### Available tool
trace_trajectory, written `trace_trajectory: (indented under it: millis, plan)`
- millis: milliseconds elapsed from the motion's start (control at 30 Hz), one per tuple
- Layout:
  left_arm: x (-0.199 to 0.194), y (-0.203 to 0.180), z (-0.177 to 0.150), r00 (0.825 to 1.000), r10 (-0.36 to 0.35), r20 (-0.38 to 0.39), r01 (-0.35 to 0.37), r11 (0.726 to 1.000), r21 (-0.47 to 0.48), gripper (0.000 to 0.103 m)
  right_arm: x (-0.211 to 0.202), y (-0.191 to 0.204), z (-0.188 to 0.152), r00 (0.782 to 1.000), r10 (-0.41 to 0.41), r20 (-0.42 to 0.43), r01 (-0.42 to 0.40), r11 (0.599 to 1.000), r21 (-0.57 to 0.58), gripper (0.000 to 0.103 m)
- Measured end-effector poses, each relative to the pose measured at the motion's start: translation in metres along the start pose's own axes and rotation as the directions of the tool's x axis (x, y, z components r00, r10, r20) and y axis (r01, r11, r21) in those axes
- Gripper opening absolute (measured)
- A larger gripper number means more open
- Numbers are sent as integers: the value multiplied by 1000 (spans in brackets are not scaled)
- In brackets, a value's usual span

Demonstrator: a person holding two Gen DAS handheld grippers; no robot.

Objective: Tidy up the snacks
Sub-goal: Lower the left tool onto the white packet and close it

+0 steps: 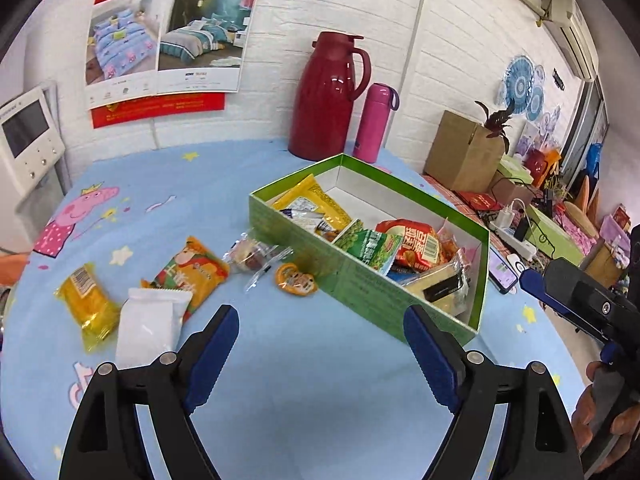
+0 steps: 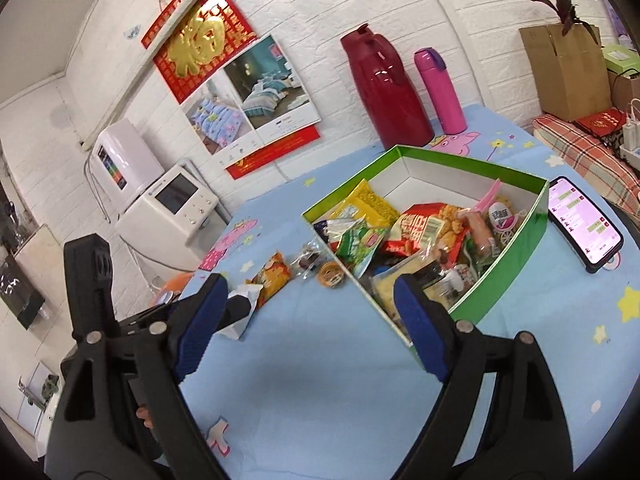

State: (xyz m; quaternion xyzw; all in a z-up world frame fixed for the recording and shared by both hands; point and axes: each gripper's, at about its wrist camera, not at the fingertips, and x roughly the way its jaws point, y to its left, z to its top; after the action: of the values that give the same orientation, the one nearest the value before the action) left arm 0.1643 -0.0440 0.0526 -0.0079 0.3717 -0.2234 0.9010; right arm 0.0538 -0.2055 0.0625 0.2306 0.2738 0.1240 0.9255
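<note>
On the blue cartoon tablecloth (image 1: 304, 360), five loose snacks are seen left of the green box (image 1: 360, 280): furthest left a yellow packet (image 1: 89, 306), then a white packet (image 1: 149, 326) partly overlapping an orange packet (image 1: 191, 270), then a clear wrapped sweet (image 1: 254, 257) and a small round orange snack (image 1: 296, 279) lying just beside the box wall. The left gripper (image 1: 320, 344) is held with its jaws wide apart and nothing between them, above bare cloth; the white packet lies just ahead and to its left, long axis running roughly away from the gripper, so a leftward swing is judged to be needed, and this arm is judged the nearer one. The box, open-topped and set diagonally, is already filled at its near end with a yellow bag (image 1: 316, 202), a green bag (image 1: 370, 248), a red bag (image 1: 420, 246) and other wrappers, while its far end is bare. The right gripper (image 2: 308, 308) is likewise spread and empty, beside the near corner of the box. A phone (image 2: 584, 224) rests right of the box
</note>
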Motion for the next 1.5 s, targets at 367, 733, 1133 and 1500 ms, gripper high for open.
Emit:
trace_trajectory:
  millis: [367, 733, 1133, 1500]
  plan:
    - [-15, 127, -21, 995, 78, -61, -89, 973, -211, 86, 62, 41, -42, 976, 35, -216, -59, 993, -103, 85]
    - [41, 141, -37, 987, 104, -125, -124, 980, -158, 86, 102, 53, -55, 953, -17, -302, -34, 986, -161, 85]
    - [27, 83, -80, 980, -63, -187, 110, 961, 254, 61, 117, 52, -45, 949, -5, -316, -46, 987, -154, 85]
    - [-26, 124, -112, 944, -273, -184, 230, 947, -226, 72, 167, 61, -43, 902, 108, -418, -181, 973, -140, 85]
